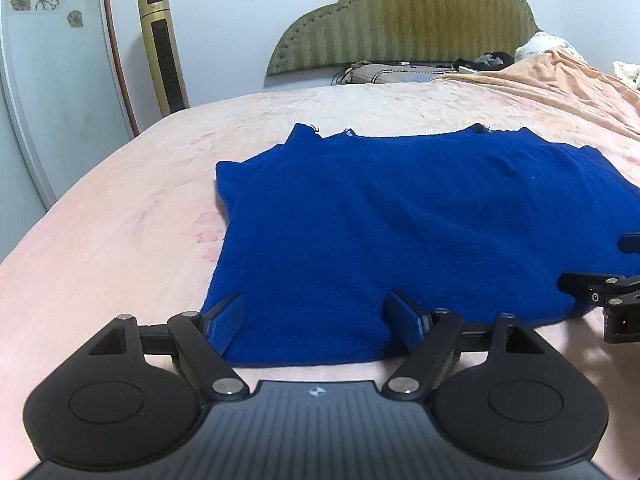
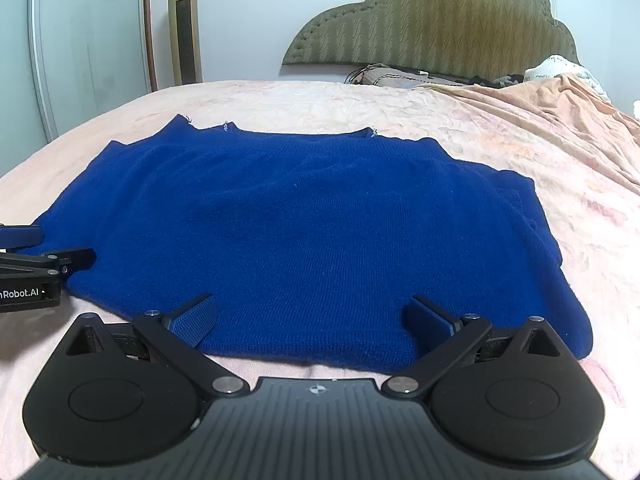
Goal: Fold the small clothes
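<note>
Blue knit sweater [image 1: 400,232] spread flat on pink bed sheet [image 1: 120,208], hem twd both grippers. Left gripper [image 1: 316,320] w/ fingers released wide, at hem edge, gripping nothing. Right gripper [image 2: 312,322] same, spread apart at hem. Green headboard [image 2: 440,28] behind.

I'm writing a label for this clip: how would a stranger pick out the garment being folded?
Start at the wide bed with its pale pink cover and olive padded headboard. Flat on its near half, neckline toward the headboard, lies the blue sweater, just ahead of both open grippers. It is the only deep blue knit; other fabrics are peach or pale.
</note>
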Motion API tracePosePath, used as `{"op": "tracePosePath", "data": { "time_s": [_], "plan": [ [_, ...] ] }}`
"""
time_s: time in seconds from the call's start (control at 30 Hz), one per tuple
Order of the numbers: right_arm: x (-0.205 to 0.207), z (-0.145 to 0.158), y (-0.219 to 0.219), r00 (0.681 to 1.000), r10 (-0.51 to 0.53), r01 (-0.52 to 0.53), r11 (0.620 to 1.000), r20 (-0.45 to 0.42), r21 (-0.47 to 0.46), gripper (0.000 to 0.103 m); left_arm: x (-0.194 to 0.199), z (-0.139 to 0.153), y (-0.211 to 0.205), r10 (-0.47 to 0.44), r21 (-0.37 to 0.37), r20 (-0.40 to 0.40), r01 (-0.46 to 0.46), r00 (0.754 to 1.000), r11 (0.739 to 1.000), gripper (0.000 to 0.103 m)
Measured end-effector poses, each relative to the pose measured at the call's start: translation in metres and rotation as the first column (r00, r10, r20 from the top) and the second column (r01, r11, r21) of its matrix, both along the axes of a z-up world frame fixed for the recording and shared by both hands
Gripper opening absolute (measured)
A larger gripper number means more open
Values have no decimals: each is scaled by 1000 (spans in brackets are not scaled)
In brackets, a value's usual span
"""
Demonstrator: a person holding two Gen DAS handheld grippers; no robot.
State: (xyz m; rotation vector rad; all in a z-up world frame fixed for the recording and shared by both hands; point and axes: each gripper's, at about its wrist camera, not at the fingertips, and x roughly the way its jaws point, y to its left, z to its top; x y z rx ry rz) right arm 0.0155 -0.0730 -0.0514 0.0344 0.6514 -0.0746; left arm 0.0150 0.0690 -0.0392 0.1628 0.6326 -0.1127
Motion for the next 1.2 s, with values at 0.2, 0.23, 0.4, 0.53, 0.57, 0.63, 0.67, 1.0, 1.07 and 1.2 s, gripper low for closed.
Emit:
{"op": "tracePosePath", "data": {
  "time_s": [0.2, 0.23, 0.4, 0.53, 0.57, 0.63, 0.67, 1.0, 1.07, 1.2],
  "plan": [
    [-1, 0, -1, 1000, -1, 1, 1000, 1, 9, 103, -1, -2, 1, 14, -5, 13, -14, 1000, 1000, 83],
    [-1, 0, -2, 1000, -2, 2, 1000, 2, 12, 102, -1, -2, 2, 17, -6, 14, -17, 1000, 1000, 84],
    [-1, -1, -1, 1000, -5, 5, 1000, 1, 11, 102, -1, -2, 2, 59, 4, 13, -60, 998, 998, 99],
    [-1, -1, 1, 1000, -8, 8, 1000, -2, 5, 102, 1, -3, 4, 89, 5, 10, -89, 996, 996, 103],
    [0, -1, 2, 1000, -9, 9, 1000, -3, 0, 102, 0, -3, 4, 88, 4, 10, -88, 996, 996, 103],
    [0, -1, 2, 1000, -10, 10, 1000, -4, -6, 102, 1, -4, 6, 88, -11, 3, -88, 996, 996, 103],
    [0, -1, 2, 1000, -10, 10, 1000, -4, -4, 102, 2, -4, 9, 88, -25, -4, -89, 996, 996, 103],
    [0, 0, 2, 1000, -9, 9, 1000, -4, 0, 102, 4, -6, 23, 90, -128, -46, -96, 995, 987, 103],
    [0, 0, 2, 1000, -9, 9, 1000, -4, 0, 102, 5, -6, 24, 90, -131, -46, -95, 995, 987, 103],
    [0, 0, 2, 1000, -9, 9, 1000, -4, -1, 102, 4, -5, 24, 90, -129, -46, -95, 995, 987, 103]
  ]
}}
